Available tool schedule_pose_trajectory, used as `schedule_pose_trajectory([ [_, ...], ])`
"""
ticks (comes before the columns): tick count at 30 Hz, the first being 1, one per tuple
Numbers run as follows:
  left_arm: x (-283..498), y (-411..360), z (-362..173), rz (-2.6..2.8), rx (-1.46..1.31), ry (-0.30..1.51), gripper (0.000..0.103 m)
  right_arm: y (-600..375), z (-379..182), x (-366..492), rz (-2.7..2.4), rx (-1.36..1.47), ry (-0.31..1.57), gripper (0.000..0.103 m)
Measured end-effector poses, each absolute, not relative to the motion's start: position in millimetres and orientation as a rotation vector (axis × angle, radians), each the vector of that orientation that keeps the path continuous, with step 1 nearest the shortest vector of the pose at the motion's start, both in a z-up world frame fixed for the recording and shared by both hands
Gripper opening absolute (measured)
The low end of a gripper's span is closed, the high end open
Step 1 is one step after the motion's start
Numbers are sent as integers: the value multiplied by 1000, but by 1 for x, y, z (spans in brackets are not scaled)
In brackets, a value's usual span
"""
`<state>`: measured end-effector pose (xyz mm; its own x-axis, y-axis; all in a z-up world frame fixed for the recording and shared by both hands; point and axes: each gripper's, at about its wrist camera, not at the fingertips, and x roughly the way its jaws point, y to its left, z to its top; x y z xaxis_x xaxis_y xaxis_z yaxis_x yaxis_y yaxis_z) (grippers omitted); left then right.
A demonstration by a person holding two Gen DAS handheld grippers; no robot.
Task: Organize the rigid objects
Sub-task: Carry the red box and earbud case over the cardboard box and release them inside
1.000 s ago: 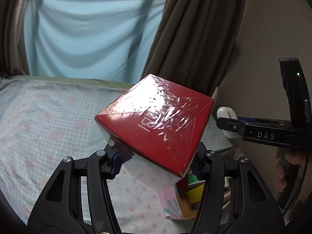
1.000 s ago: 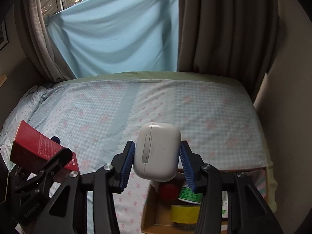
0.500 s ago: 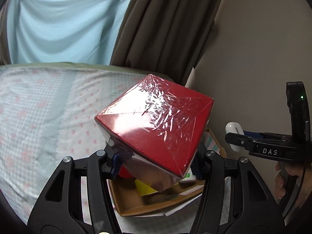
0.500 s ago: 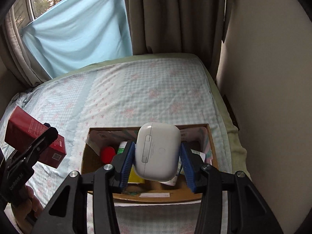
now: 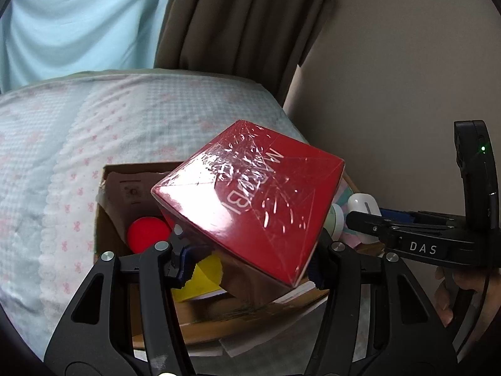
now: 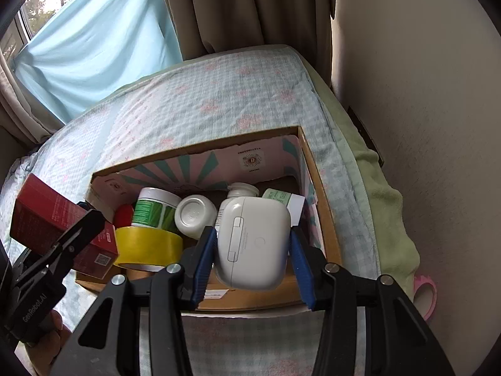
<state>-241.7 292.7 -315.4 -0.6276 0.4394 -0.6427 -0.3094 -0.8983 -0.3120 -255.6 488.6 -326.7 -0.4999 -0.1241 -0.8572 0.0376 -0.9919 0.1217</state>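
Red and wrapped in crinkled clear film, a box (image 5: 250, 206) sits clenched between the blue-padded fingers (image 5: 184, 261) of the left gripper (image 5: 250, 266), tilted with one corner toward the camera and held in the air over the near left part of an open cardboard box (image 6: 316, 194). In the right wrist view the same red box (image 6: 53, 216) appears at the left edge, over the carton's left rim.

The right gripper (image 6: 253, 260) grasps a white earbud case (image 6: 253, 244) upright between its own blue pads, hinge side facing the camera, above the carton's near right part. In the left wrist view the case (image 5: 363, 203) shows only as a white tip beyond the black frame marked DAS.

The carton rests on a bed (image 6: 219, 94) covered by a pale blue checked sheet with pink bows, close to a beige wall (image 6: 422, 94). Inside it lie a yellow tape roll (image 6: 147, 246), a green-labelled jar with a white lid (image 6: 153, 208), a round white cap (image 6: 195, 214), a red ball (image 5: 145, 233), and a small white and green packet (image 6: 281, 199). Its inner far wall carries a teal and pink sunburst print. A pink tape roll (image 6: 424, 291) lies off the bed's right edge near the wall. Brown curtains (image 6: 238, 6) and a light blue cloth (image 6: 100, 47) hang behind the bed.
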Motion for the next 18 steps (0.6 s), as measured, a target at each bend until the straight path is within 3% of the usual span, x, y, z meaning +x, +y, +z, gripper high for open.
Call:
schedule_pose_trajectory([
  [11,-255,331,-326,2394,-1076,-86,54,501,-345,-259,-2564,1517,-236,45],
  [13,-257,332,-320,2417,-1069,-44,91,505,-344,-261,-2590,1528,-260,61],
  [14,-258,330,-316,2461,-1068,-10,100,508,-345,-261,-2608,1544,-271,74],
  [18,-265,319,-310,2446,-1094,-18,103,523,-343,-259,-2637,1560,-373,102],
])
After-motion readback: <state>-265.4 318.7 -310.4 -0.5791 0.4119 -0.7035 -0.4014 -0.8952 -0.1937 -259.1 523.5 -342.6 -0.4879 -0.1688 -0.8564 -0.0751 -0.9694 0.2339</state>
